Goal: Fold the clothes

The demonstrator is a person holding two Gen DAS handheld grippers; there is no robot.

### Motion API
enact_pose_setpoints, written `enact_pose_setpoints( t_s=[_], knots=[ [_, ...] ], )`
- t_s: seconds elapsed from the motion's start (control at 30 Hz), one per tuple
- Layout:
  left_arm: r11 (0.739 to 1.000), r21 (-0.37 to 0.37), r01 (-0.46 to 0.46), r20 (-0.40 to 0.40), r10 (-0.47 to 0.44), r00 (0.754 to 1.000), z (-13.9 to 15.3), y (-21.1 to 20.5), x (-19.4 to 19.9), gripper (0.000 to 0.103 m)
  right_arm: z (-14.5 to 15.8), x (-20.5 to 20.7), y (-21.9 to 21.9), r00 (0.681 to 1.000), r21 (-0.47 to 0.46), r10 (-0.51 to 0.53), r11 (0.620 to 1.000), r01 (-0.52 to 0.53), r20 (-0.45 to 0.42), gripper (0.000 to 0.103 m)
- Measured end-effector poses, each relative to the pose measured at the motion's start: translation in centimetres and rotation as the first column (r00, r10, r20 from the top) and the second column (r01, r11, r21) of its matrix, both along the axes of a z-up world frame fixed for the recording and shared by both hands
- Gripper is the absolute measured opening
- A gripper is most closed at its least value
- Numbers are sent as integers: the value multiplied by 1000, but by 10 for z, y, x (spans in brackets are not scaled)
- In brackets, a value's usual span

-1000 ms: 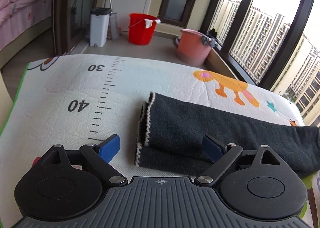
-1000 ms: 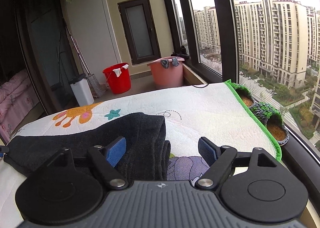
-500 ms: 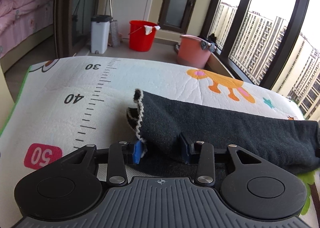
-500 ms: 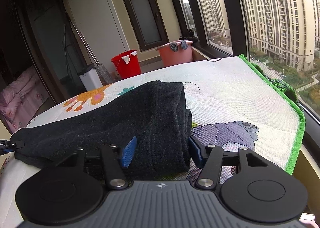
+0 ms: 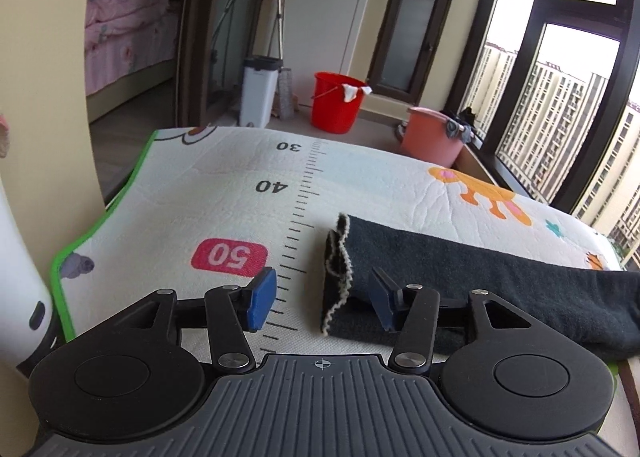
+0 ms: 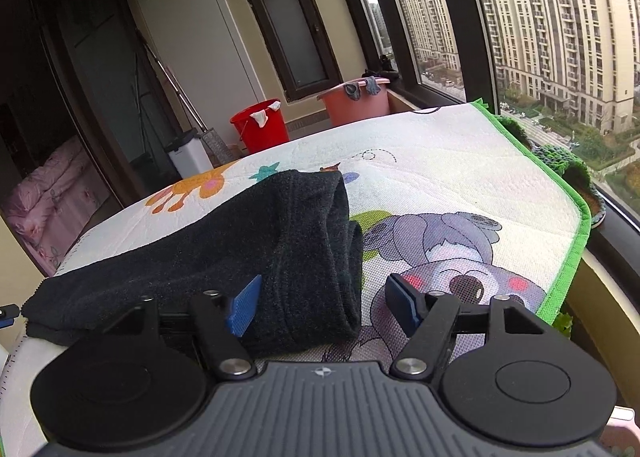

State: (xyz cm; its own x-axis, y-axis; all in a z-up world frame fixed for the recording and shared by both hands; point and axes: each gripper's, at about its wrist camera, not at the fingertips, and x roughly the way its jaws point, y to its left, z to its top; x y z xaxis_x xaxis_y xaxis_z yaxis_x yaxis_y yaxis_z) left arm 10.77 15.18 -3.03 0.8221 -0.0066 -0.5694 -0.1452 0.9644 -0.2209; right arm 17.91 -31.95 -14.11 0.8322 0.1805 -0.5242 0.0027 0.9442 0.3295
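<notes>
A dark grey garment, folded into a long band, lies across the cartoon play mat. Its left end, edged with white stitching, stands rumpled between the jaws of my left gripper. Those jaws are opening: the left pad is clear of the cloth and the right finger lies over it. In the right wrist view the garment's thick right end sits between the jaws of my right gripper, which are also opening. The left pad is over the cloth and the right pad is off it, above the koala print.
The mat's green border runs along the window side, with green knitted slippers just beyond it. A red bucket, a pink tub and a white bin stand on the floor behind. A white object stands close at the left.
Both grippers closed on the garment's ends half a second ago and have opened again. The left gripper has shifted left and back, leaving the stitched end rumpled and raised.
</notes>
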Motion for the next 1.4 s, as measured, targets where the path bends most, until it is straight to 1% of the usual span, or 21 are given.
enact_pose_setpoints(
  t_s=[0.03,0.07,0.1,0.13,0.17,0.2,0.23,0.33,0.4,0.43,0.5,0.53,0.57,0.6,0.67,0.8,1.03,1.07,1.4],
  knots=[
    [1000,1,24,17,-24,1000,4,-9,-1,79,0,1,0,1000,-1,-9,1000,9,12,90],
    [998,9,54,34,-55,998,6,-23,1,91,0,1,1,1000,-3,-18,1000,18,24,94],
    [996,19,91,54,-92,994,7,-41,3,94,0,3,5,999,-15,-11,1000,12,43,97],
    [991,30,128,73,-130,989,9,-58,5,94,0,5,10,998,-31,0,1000,2,64,103],
    [986,34,162,86,-164,983,9,-75,8,94,0,8,15,996,-47,12,999,-8,85,103],
    [980,33,198,96,-200,975,7,-92,12,94,-2,11,20,996,-76,11,997,-5,83,103],
    [971,31,236,107,-238,965,5,-110,15,96,-5,13,24,997,-94,14,996,-7,71,103],
    [947,5,321,146,-318,937,-7,-153,23,100,-10,23,32,997,-110,81,991,-80,3,103],
    [935,-24,354,160,-346,925,-18,-174,28,101,-11,27,33,995,-115,101,988,-103,-28,103],
    [932,-39,361,161,-351,922,-23,-181,31,102,-12,28,34,994,-114,102,988,-105,-29,103],
    [934,-62,353,147,-341,929,-37,-192,37,102,-12,26,33,994,-109,102,989,-104,-25,103],
    [937,-57,345,136,-335,932,-44,-195,39,102,-12,25,33,995,-104,101,989,-103,-22,103],
    [940,-53,336,101,-330,939,-48,-197,43,103,-13,23,32,995,-101,100,990,-102,-19,103],
    [942,-55,332,83,-327,941,-50,-196,47,103,-13,21,32,995,-96,99,990,-100,-14,103],
    [940,-52,336,75,-332,940,-52,-196,49,103,-13,19,31,995,-80,97,992,-97,-7,103],
    [942,-18,336,61,-335,940,-54,-200,51,103,-14,18,28,995,-60,95,994,-95,-3,103],
    [941,-40,337,73,-333,940,-57,-197,51,103,-14,17,26,996,-41,94,995,-94,3,103],
    [941,-42,337,74,-333,940,-57,-197,50,103,-15,14,20,995,-39,95,995,-95,3,103],
    [938,-81,338,95,-330,939,-57,-192,44,103,-14,8,18,995,-60,95,994,-95,-3,103]
  ],
)
